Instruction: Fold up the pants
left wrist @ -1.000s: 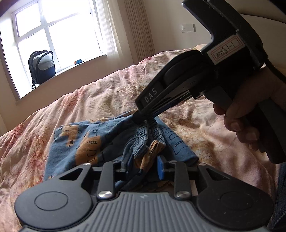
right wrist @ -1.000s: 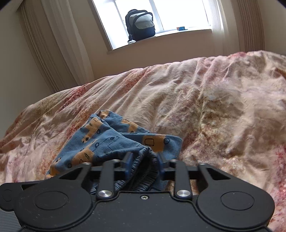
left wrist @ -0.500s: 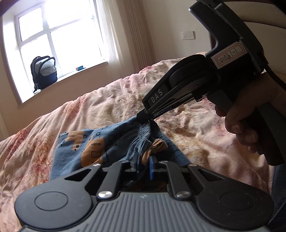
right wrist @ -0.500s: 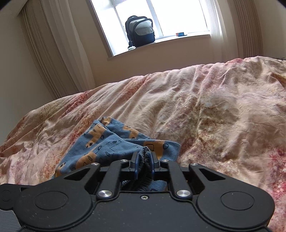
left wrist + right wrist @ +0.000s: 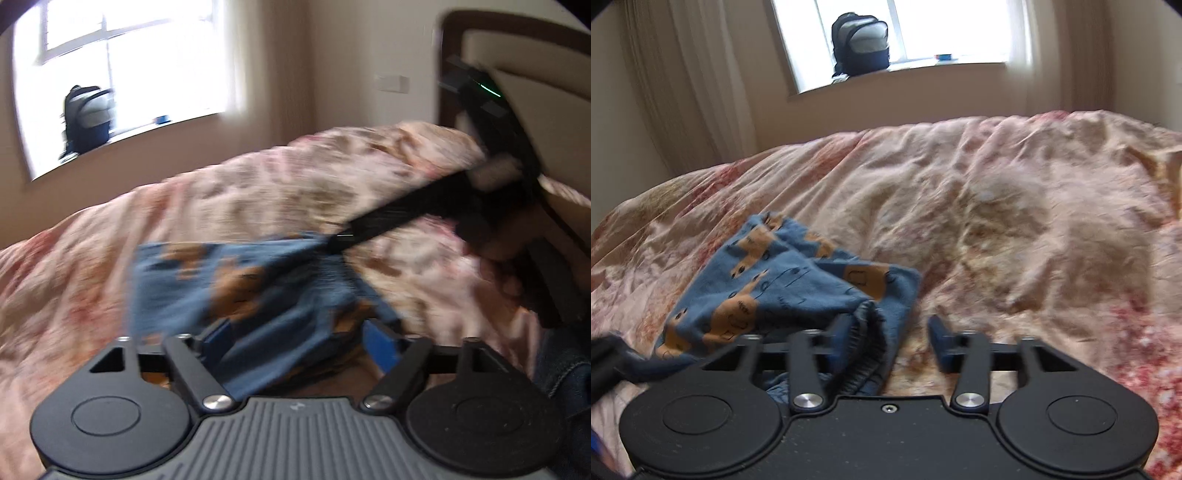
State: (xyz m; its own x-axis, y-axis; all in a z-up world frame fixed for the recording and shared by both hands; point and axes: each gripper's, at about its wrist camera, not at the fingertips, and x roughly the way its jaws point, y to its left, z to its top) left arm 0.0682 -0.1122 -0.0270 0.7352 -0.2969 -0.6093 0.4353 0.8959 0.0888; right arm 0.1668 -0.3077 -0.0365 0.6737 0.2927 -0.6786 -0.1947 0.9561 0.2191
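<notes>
Pants [image 5: 783,291] on the bed [image 5: 1015,206] toward its left, backpack [image 5: 860,44] on the windowsill [image 5: 923,68] behind the bed, curtain [image 5: 687,85] left of the window, headboard [image 5: 517,55] right.

Bare duvet [image 5: 1015,229] right of pants [image 5: 783,280]
</notes>
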